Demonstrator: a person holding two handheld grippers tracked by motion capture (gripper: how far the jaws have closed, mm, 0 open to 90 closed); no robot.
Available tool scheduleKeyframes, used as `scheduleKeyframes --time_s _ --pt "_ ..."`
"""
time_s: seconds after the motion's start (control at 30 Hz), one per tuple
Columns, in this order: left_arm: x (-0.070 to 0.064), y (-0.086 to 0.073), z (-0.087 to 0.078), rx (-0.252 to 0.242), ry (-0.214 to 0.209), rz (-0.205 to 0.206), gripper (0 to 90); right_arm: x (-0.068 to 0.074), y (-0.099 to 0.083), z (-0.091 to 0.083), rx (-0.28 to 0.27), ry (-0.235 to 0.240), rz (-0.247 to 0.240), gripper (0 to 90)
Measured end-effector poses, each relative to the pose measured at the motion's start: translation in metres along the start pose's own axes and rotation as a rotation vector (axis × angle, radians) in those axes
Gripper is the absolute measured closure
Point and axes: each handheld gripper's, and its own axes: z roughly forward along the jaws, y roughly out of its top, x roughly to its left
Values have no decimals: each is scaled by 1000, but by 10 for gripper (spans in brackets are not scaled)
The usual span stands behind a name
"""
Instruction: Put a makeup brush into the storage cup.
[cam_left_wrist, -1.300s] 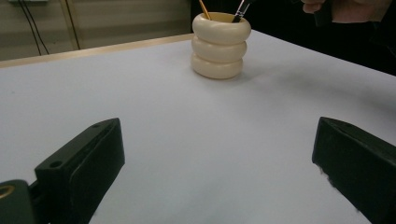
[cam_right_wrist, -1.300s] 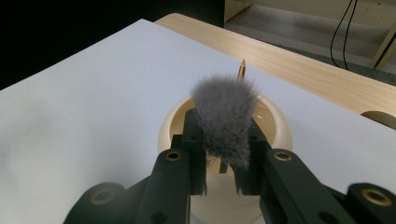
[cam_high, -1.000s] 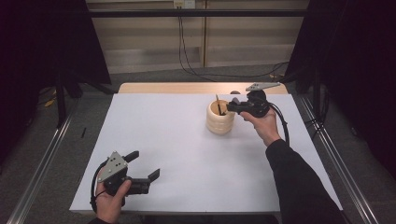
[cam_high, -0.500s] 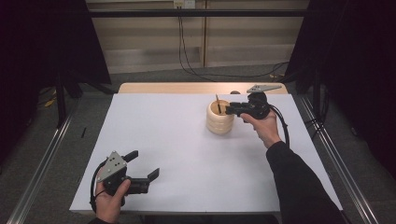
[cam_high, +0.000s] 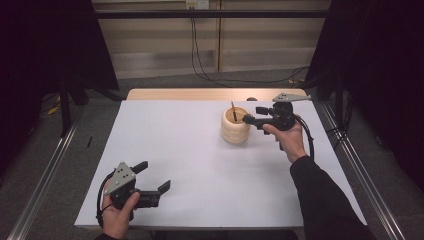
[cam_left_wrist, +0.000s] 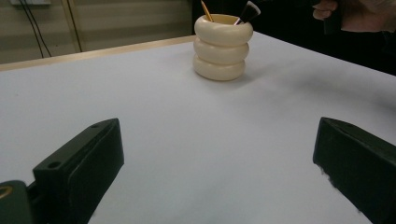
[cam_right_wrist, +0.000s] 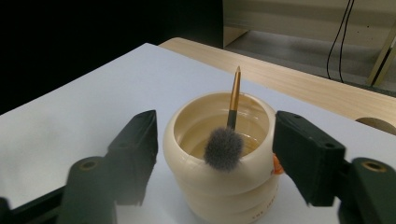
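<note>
- High view: the cream ribbed holder (cam_high: 235, 125) stands near the desk's (cam_high: 190, 165) far right corner. The right gripper (cam_high: 248, 119) hangs at its rim, while the left gripper (cam_high: 152, 176) rests near the front left corner, its claw spread wide and empty.
- Left gripper view: both jaws stand far apart with bare desk between them; the holder (cam_left_wrist: 223, 49) sits well ahead, a brush tip poking from its mouth.
- Right gripper view: jaws open on either side of the holder (cam_right_wrist: 219, 186), gripping nothing. The makeup brush (cam_right_wrist: 227, 137) leans inside, bristles nearest. Placing looks done; only withdrawal remains, I judge. Small lettering low on the holder is unreadable.
</note>
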Motion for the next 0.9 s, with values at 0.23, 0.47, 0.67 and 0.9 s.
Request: scheduleKeyframes --time_s 0.23,0.47,0.67,0.9 --pt "0 0 0 -3 8 4 18 6 -7 -10 -29 -2 4 68" --pt "2 0 -1 -4 16 -3 22 8 -16 -23 -51 -5 30 14" --pt "1 0 -1 -8 19 -8 21 15 -27 -36 -76 -22 32 16" --pt "1 1 -3 -19 17 -13 21 25 -40 -52 -77 -116 2 18"
